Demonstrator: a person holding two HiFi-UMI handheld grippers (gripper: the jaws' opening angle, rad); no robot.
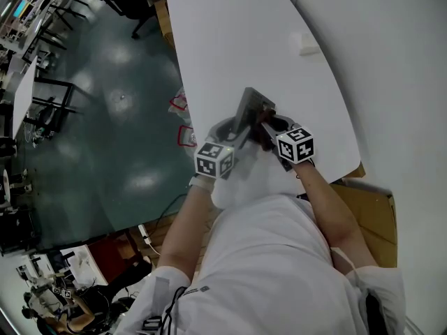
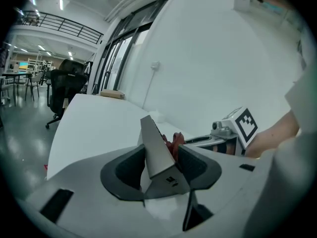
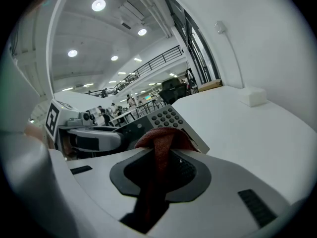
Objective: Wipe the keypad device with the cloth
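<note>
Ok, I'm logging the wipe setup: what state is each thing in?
Left gripper: shut on keypad device
Right gripper: shut on cloth
Keypad device: tilted up on edge
Cloth: bunched, at the device's key side
White block: lying on table, untouched

From the keypad device (image 1: 250, 107), bare table (image 1: 230, 40) toward 12 o'clock; small white block (image 1: 309, 44) at 1 o'clock; wall (image 1: 398, 61) closes 3 o'clock

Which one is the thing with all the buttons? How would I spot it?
Look at the big white table, at its edge nearest the person. There the left gripper holds the keypad device tilted up. It is the only flat grey slab with rows of dark round buttons; the red cloth in the right gripper beside it has none.
</note>
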